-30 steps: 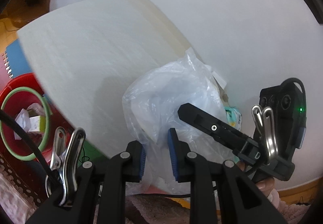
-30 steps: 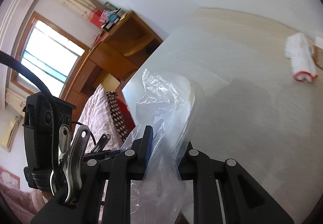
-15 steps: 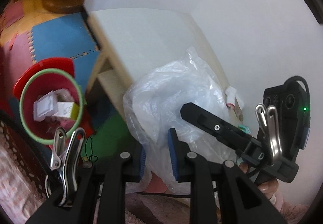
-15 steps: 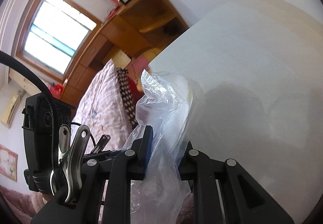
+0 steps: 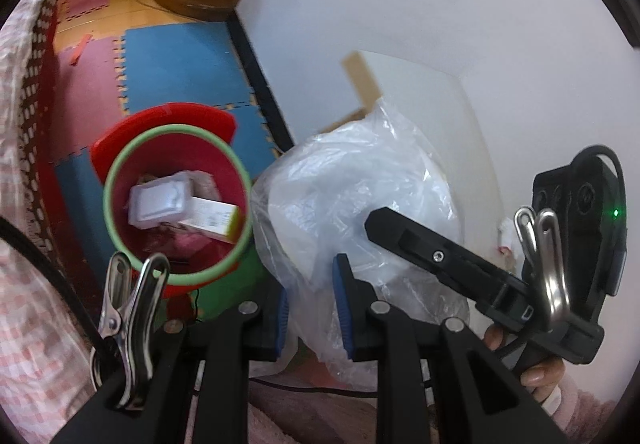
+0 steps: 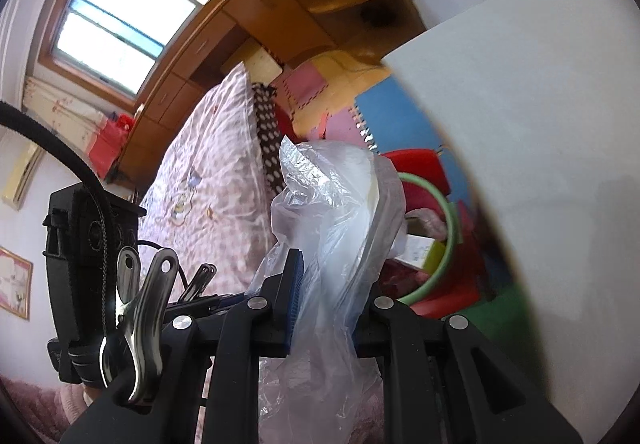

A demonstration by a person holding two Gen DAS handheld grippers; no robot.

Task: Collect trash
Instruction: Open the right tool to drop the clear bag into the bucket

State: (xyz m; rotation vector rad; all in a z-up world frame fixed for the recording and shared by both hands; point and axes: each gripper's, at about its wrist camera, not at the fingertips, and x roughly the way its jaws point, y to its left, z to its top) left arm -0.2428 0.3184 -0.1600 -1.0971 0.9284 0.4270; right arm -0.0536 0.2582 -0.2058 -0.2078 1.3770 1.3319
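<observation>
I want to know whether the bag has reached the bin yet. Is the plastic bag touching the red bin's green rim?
Cannot tell. In the left wrist view the plastic bag overlaps the green rim of the red bin, but no view shows contact or a gap plainly.

Black plastic gripper [image 5: 311, 310] fingers with blue pads [image 5: 343, 308] are seen; silver screws are set in them; a steel clip [image 5: 130, 324] and black cable [image 5: 36, 264] are attached.

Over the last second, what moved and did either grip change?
Both hand-held grippers carried the clear plastic bag off the white table toward the red bin, now nearly below. Unchanged: left hand-held gripper and right hand-held gripper clamped on the bag, trash in the bin.
</observation>
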